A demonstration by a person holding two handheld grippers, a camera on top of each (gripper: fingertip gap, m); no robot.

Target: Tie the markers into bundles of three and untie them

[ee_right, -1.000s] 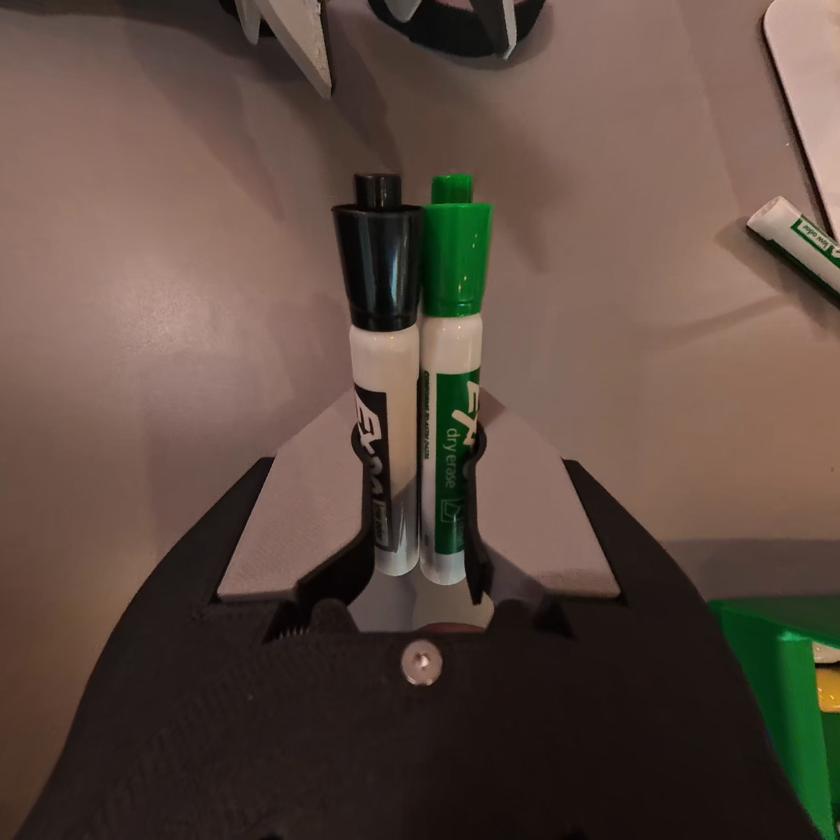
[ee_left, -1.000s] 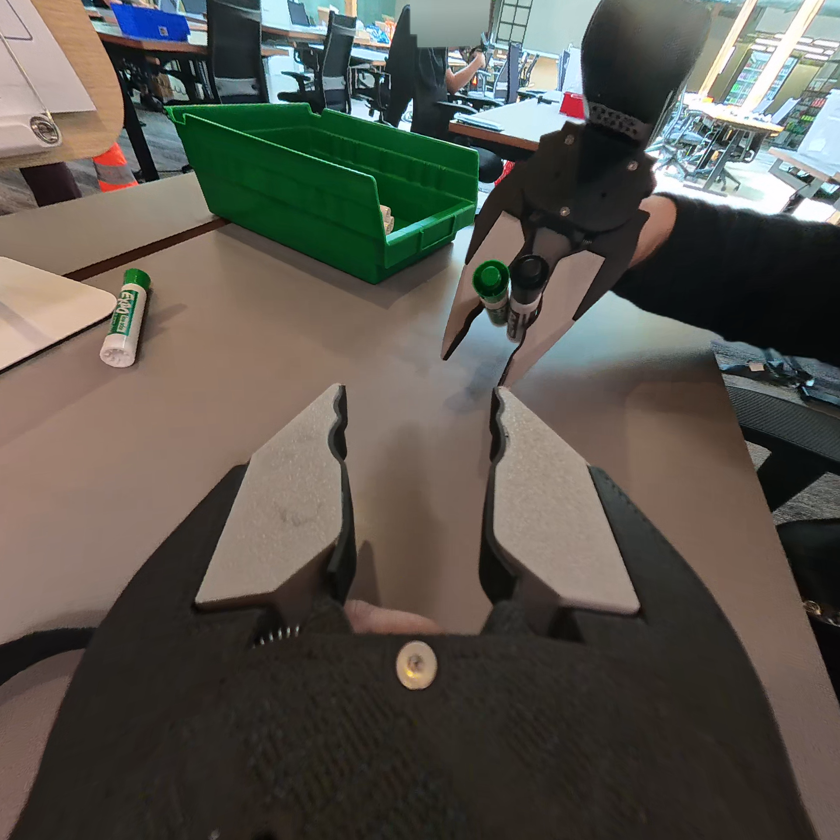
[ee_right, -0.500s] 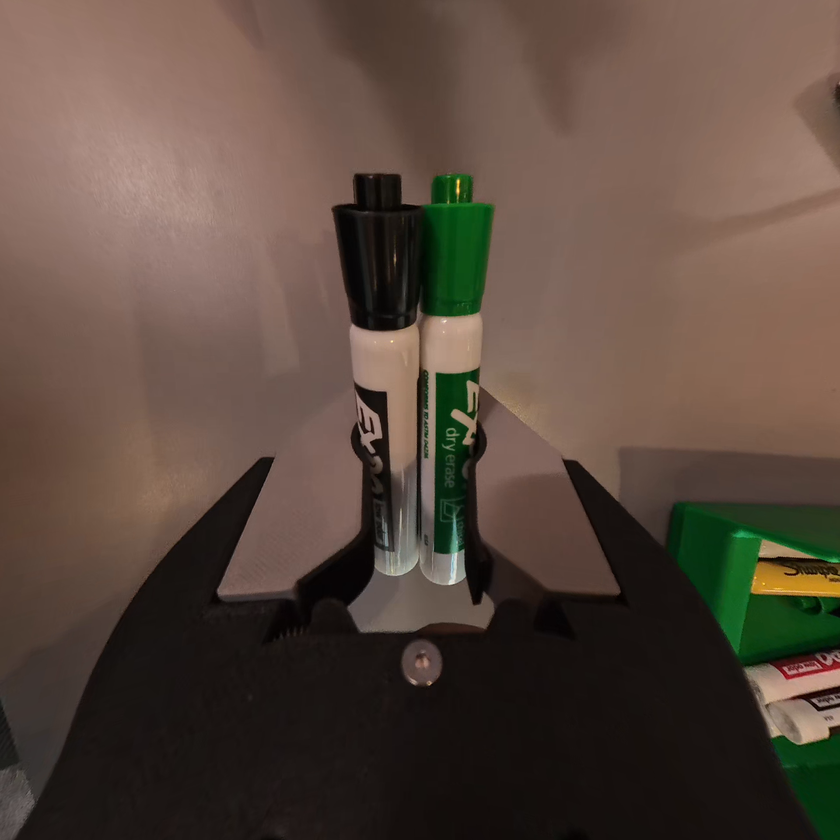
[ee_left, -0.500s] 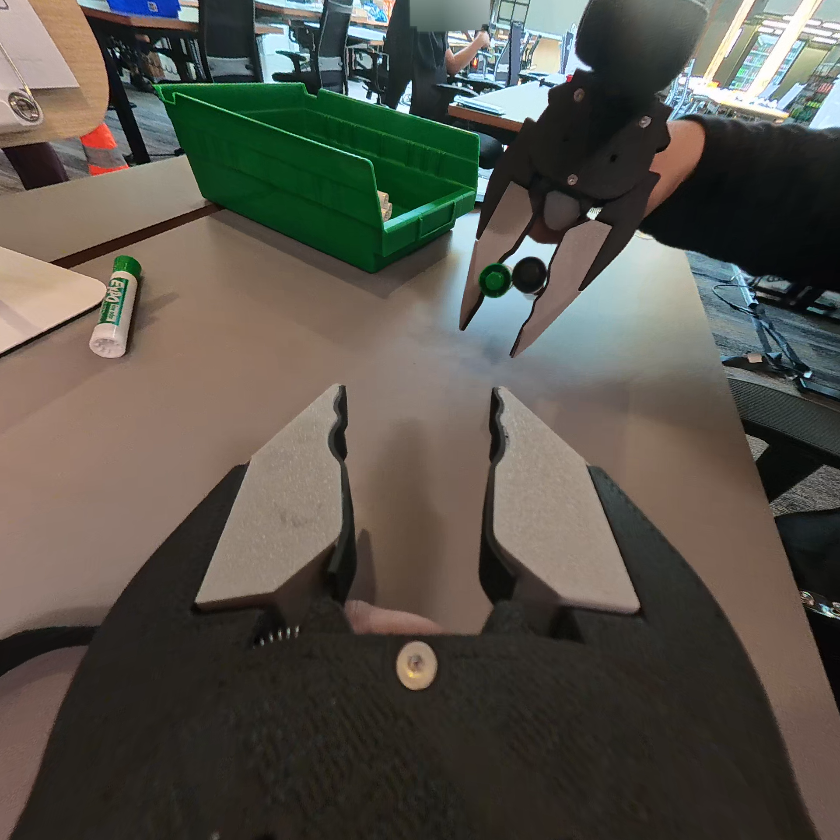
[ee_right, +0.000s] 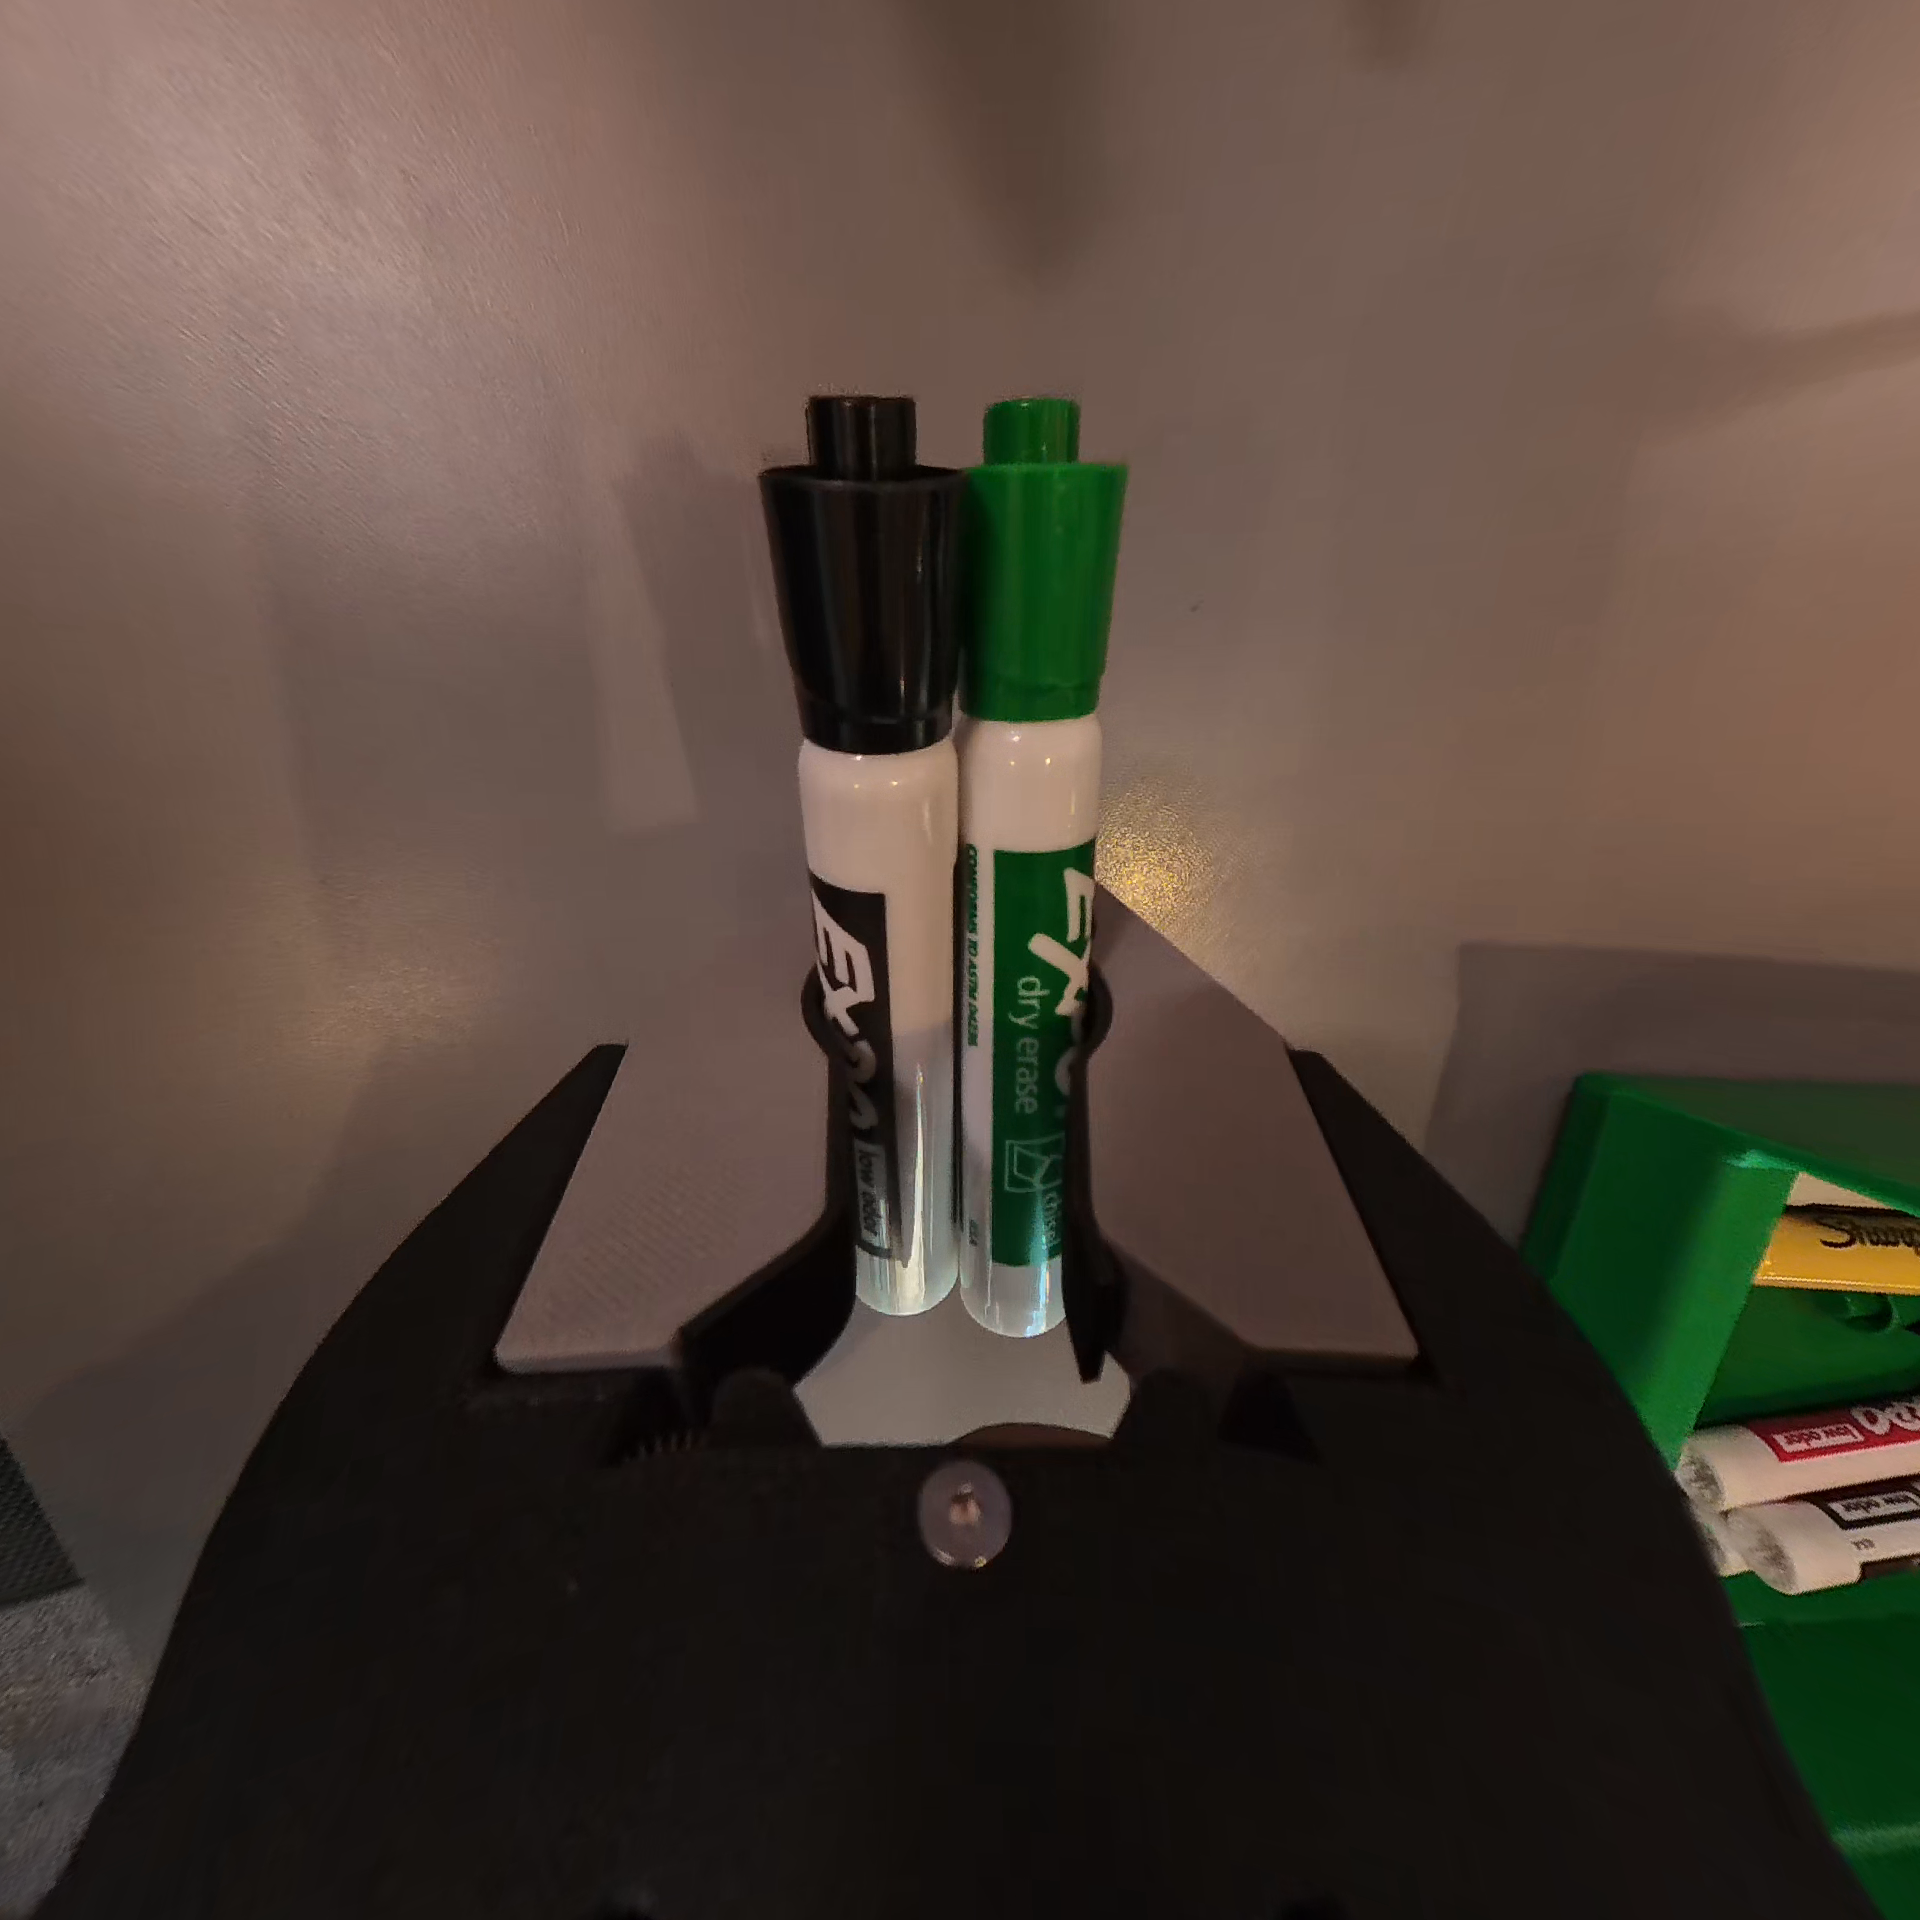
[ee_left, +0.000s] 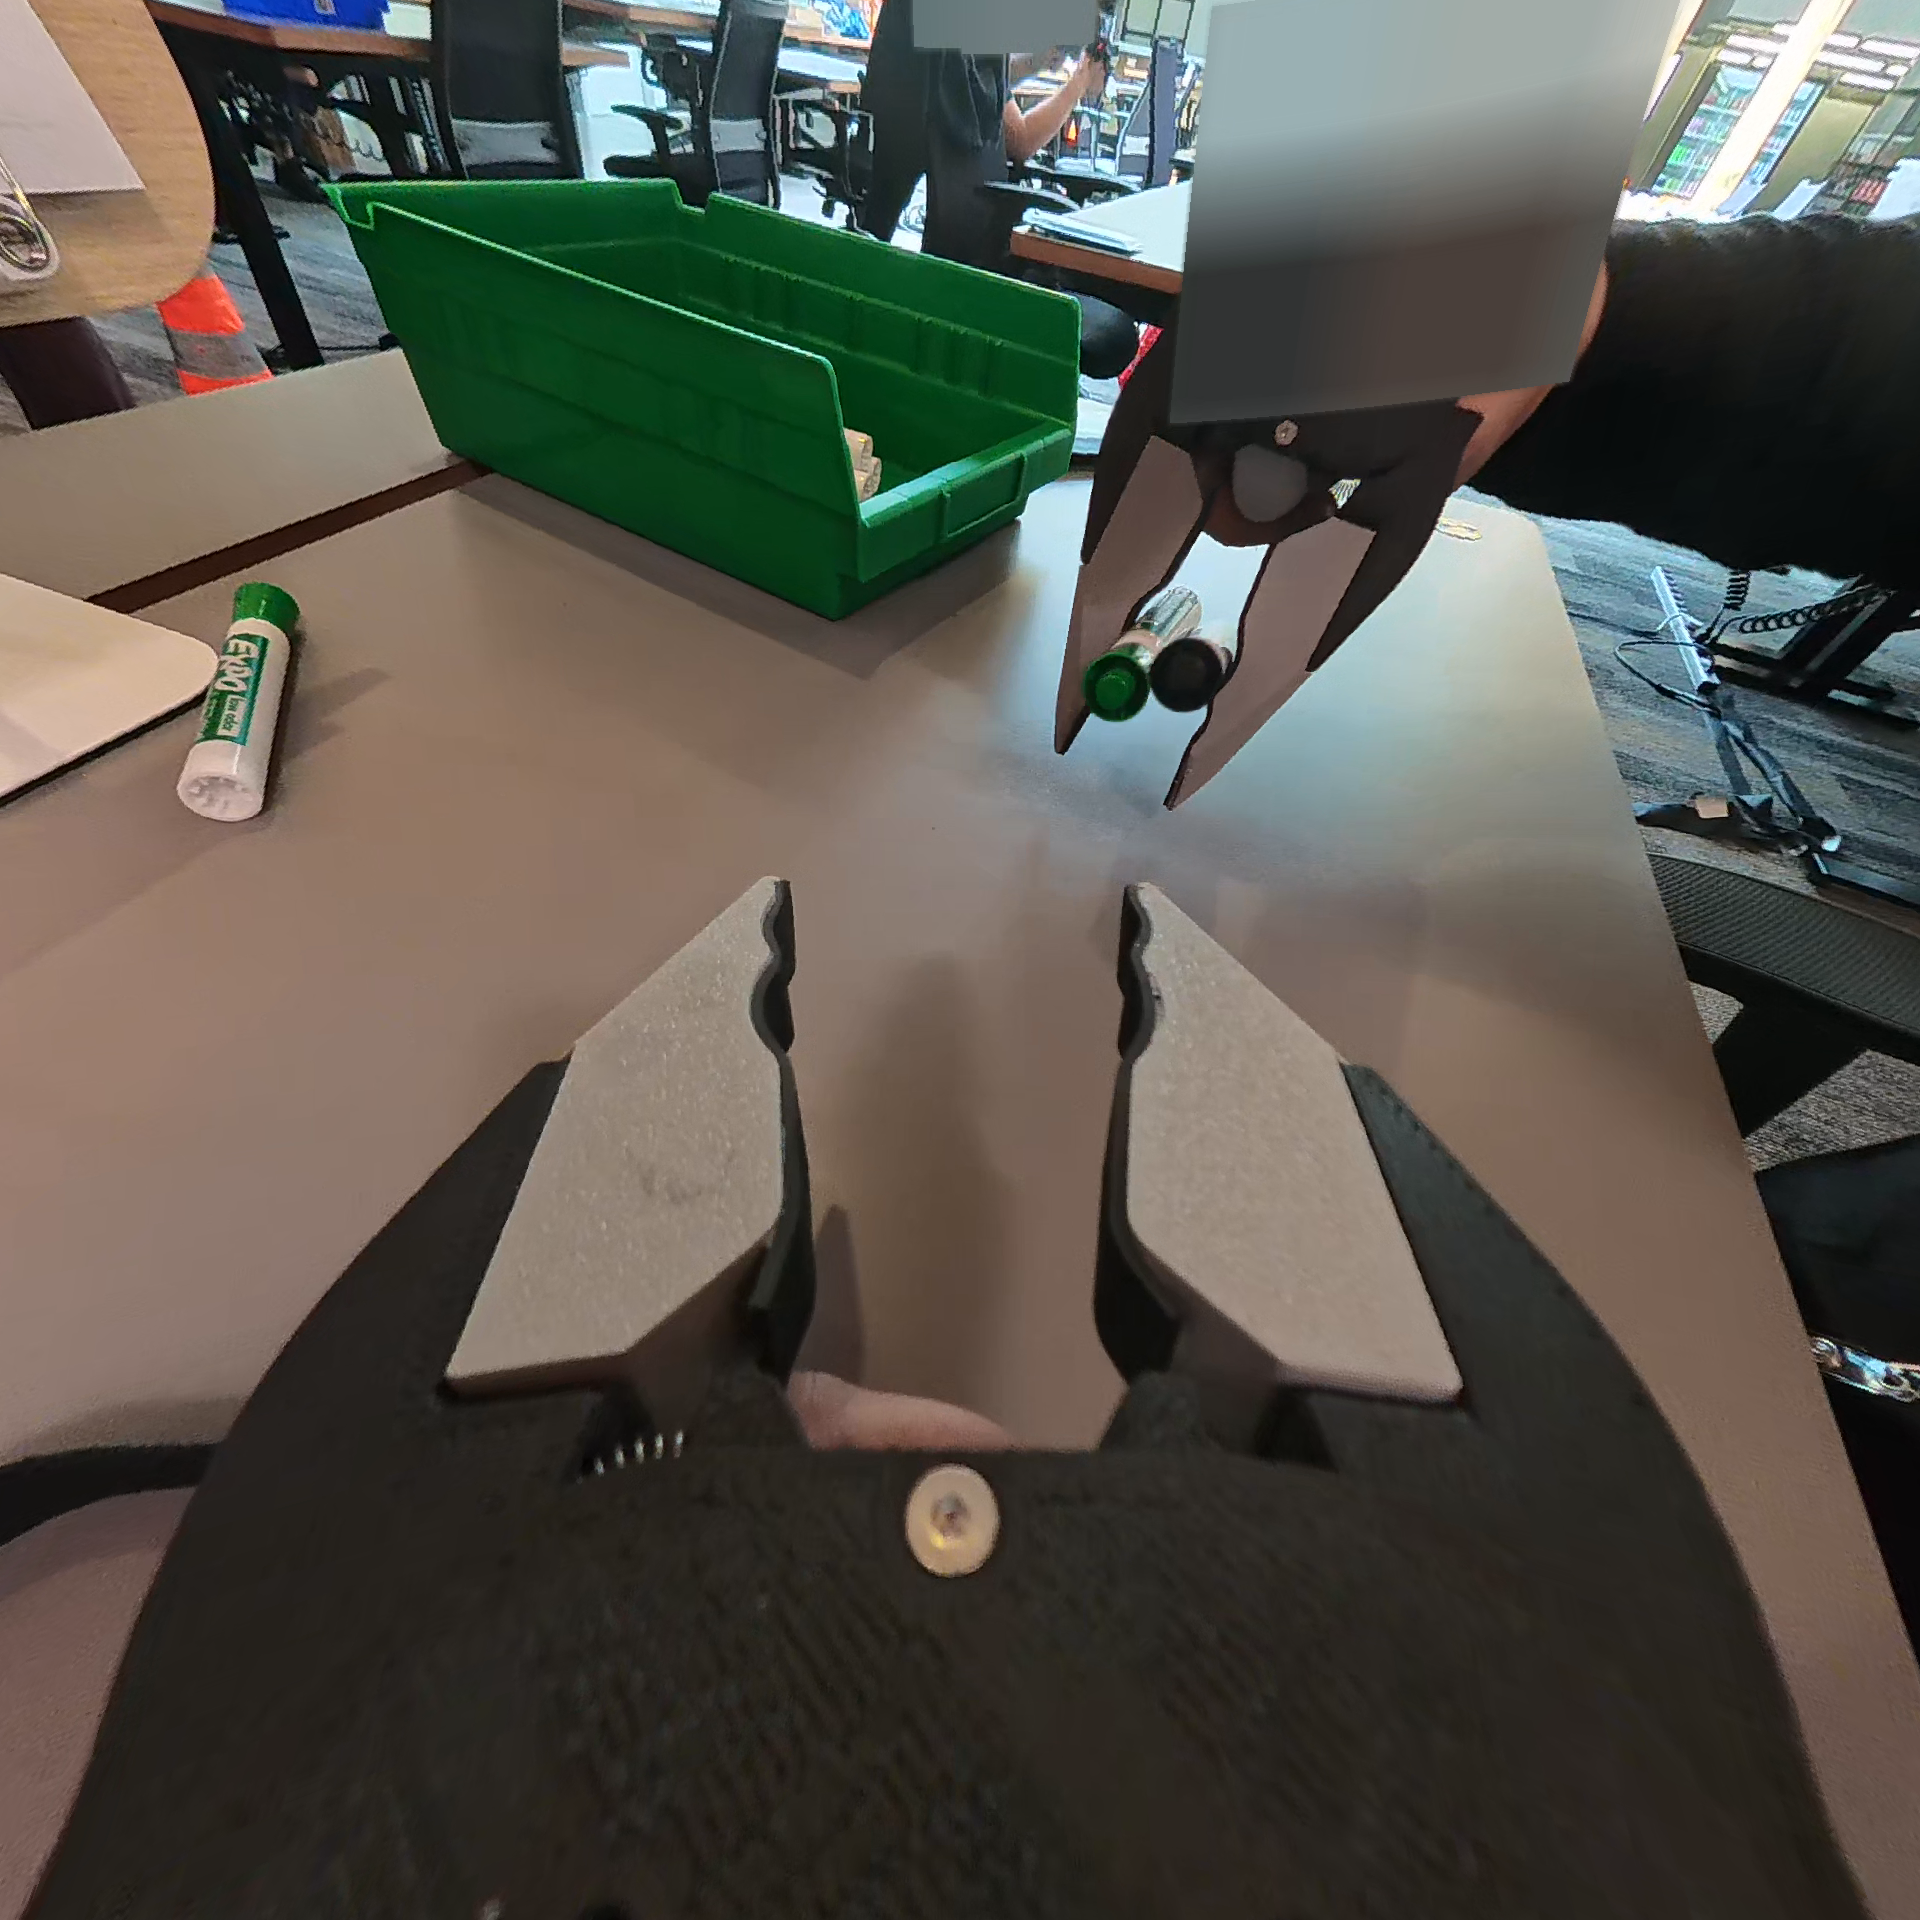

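Right wrist view showed the right gripper (ee_right: 951, 1049) with its jaws clenched on 2 markers side by side, a black-capped marker (ee_right: 878, 831) and a green-capped marker (ee_right: 1034, 831), both pressed between the pads, caps pointing away. Left gripper (ee_left: 954, 935) hung over the grey bench (ee_left: 623, 831), jaws released and bare. A third green marker (ee_left: 241, 701) lay on the bench, well apart, near a green bin (ee_left: 727, 395) holding more markers.

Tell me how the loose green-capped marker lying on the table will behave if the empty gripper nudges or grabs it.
The marker is a round tube lying on its side on the table, so a sideways nudge would probably roll it. Its glossy barrel may slip. It looks stiff and light.
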